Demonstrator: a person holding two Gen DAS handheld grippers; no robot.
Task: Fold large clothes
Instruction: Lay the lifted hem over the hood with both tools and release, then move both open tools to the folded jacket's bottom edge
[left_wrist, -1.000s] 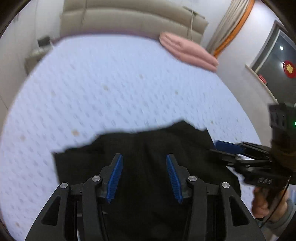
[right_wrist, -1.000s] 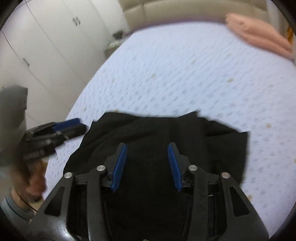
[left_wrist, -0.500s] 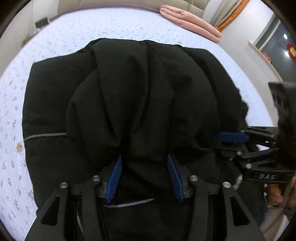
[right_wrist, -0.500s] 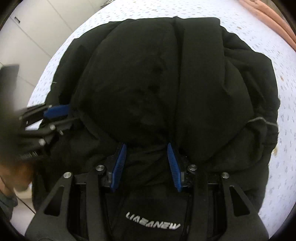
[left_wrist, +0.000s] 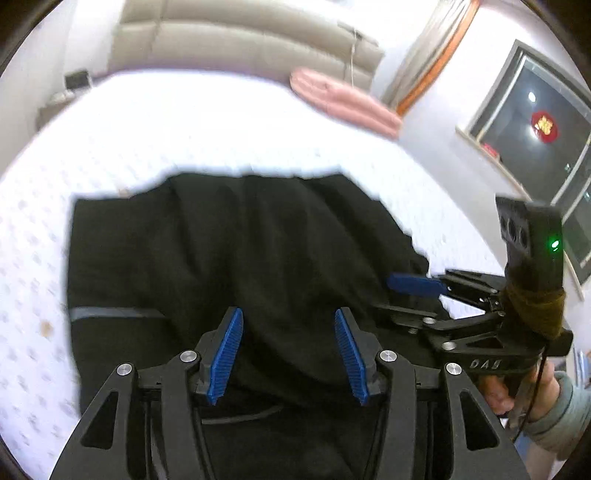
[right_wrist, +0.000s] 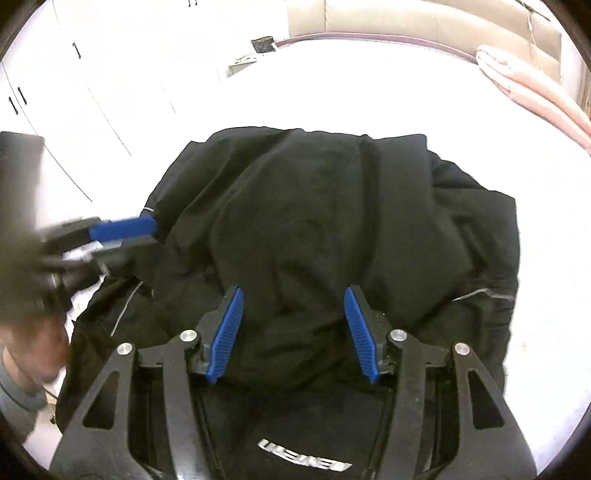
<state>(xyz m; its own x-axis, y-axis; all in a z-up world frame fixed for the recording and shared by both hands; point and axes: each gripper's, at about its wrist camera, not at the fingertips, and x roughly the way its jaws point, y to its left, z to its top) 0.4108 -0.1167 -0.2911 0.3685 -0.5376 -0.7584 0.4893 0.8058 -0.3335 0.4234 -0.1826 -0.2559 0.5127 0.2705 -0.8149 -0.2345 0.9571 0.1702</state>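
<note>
A: Where does the black garment (left_wrist: 229, 254) lie?

B: It is bunched in folds on the white dotted mattress (left_wrist: 155, 133), filling the middle and the 6 o'clock half of both wrist views. A thin pale line crosses it toward 9 o'clock in the left wrist view, and white lettering shows at 6 o'clock in the right wrist view.

A: And the left gripper (left_wrist: 288, 354)?

B: Its blue pads stand partly apart over the dark cloth. Fabric lies between them, but whether they press on it cannot be told.

A: The right gripper (right_wrist: 293, 332)?

B: Its jaws are opening, with a fold of the garment between the blue pads and no clear pinch on it. In the left wrist view it comes in at 3 o'clock, held by a hand (left_wrist: 517, 391) in a grey sleeve.

A: Anything else?

B: A folded pink blanket (left_wrist: 343, 103) lies at 1 o'clock by the beige headboard (left_wrist: 236, 40), well apart from the garment.
</note>
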